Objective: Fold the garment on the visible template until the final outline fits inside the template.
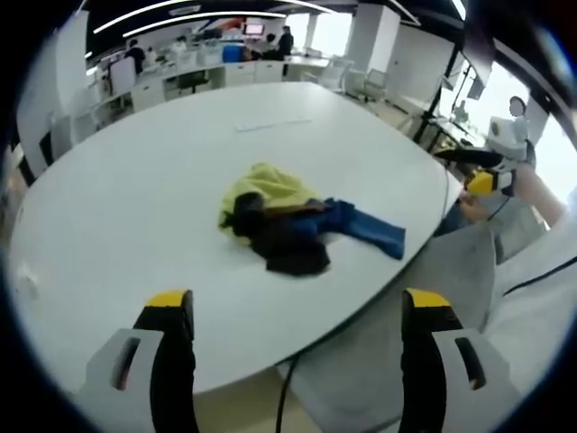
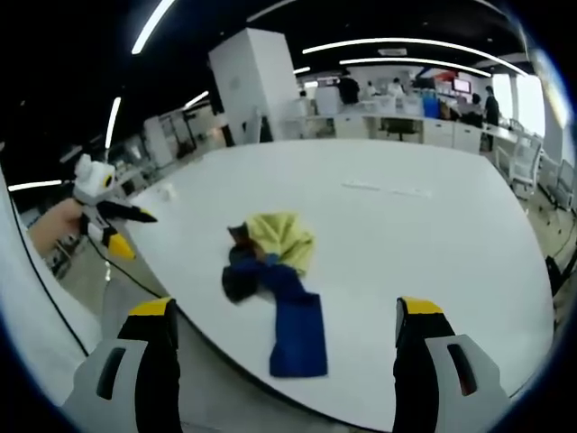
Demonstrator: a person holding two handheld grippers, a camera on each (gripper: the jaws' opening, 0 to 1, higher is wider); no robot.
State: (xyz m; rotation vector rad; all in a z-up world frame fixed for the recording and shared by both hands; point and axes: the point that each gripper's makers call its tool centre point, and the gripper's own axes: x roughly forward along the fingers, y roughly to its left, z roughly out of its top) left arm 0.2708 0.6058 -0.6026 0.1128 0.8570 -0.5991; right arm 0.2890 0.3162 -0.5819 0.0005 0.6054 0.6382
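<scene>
Left tool (image 1: 297, 311): jaws spread wide, yellow-tipped, holding nothing, raised above the near edge of the desk (image 1: 117, 207). Right tool (image 2: 284, 320): jaws likewise wide apart and bare, held off the desk's edge on its own side. Each tool also shows at a distance in the other's view, small, in a person's hand; its jaws cannot be read there.

Clothes pile (image 1: 293, 225): a crumpled heap lying near the middle of the white desk, toward the edge. Three pieces tangled together: a yellow garment (image 1: 266, 191) bunched up at the far side, a dark brown-black piece (image 1: 288, 248) rumpled against it, and a blue garment (image 2: 293, 320) with one long flat part stretching out from the heap toward the desk's edge. Nothing folded; no clean outline.

A faint pale strip (image 1: 273, 124) lies on the desk beyond the pile; I cannot tell what it is. No template outline can be made out under the clothes.

No legible writing or labels. No containers.

Background: open office, white desks, ceiling light strips, people standing far off.
</scene>
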